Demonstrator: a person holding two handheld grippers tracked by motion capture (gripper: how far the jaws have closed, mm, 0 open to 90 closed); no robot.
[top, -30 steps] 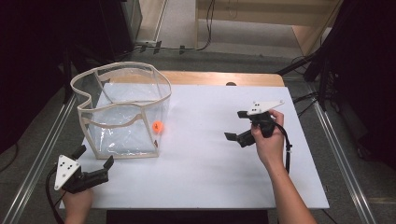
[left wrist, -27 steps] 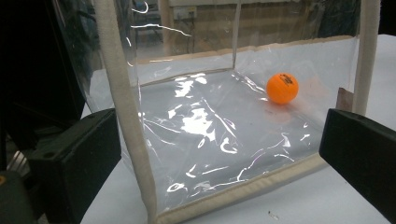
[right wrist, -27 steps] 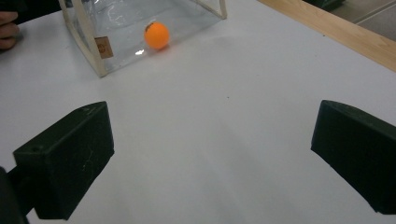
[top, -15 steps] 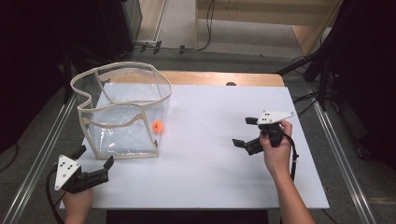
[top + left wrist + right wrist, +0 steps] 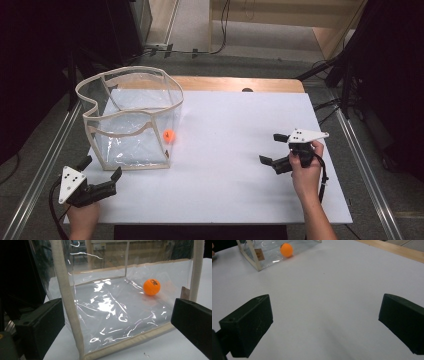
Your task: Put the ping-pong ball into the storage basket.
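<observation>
**Right gripper drawn back, ball in the bag**

Our right gripper (image 5: 274,148) has pulled back toward us and to the right since a second ago; its jaws stand wide apart, holding nothing. Our left gripper (image 5: 100,173), equally wide and empty, sits just in front of the clear bag (image 5: 131,122). Beyond it, the orange ball (image 5: 151,286) lies inside on the bag's floor, near a corner. We judge it light, hard and slippery: grip it gently across the middle.

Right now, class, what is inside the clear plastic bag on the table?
One orange ball lies on the floor of the clear bag, near its right front corner. The see-through walls show the rest of the inside bare, though glare blurs parts of the floor.
</observation>
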